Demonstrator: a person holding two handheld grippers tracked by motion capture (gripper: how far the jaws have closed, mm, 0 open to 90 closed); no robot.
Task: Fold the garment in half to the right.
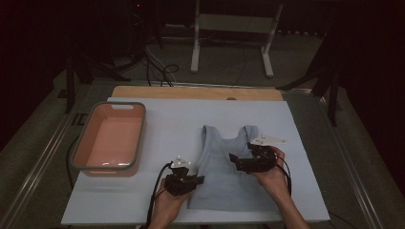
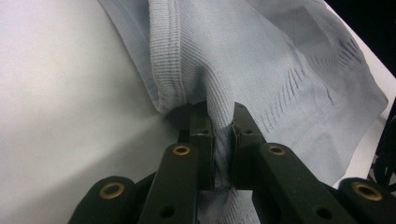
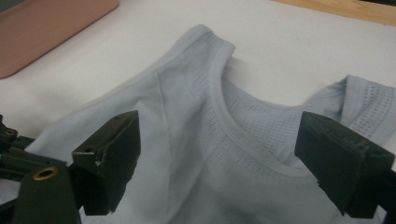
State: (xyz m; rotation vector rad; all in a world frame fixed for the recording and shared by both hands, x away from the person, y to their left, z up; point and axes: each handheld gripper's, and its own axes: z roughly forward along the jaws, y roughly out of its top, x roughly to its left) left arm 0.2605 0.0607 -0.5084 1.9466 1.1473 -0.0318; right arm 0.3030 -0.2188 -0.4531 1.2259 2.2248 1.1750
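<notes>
At the near edge of the white cloth-covered table [image 1: 167, 119], the left gripper [image 1: 184, 181] has its black jaws pinched tight on a fold of the pale blue ribbed sleeveless knit top [image 1: 224, 167], right at the thick stitched hem of its near left side [image 2: 219, 116]. The top lies flat on the right half of the table, its straps pointing to the far side. A little farther in, the right gripper [image 1: 241, 162] hovers over the garment with its jaws spread wide, the perforated mesh neckline [image 3: 243, 135] between them, unpinched. To the far left sits a pink rectangular plastic basin with a grey rim [image 1: 76, 152].
</notes>
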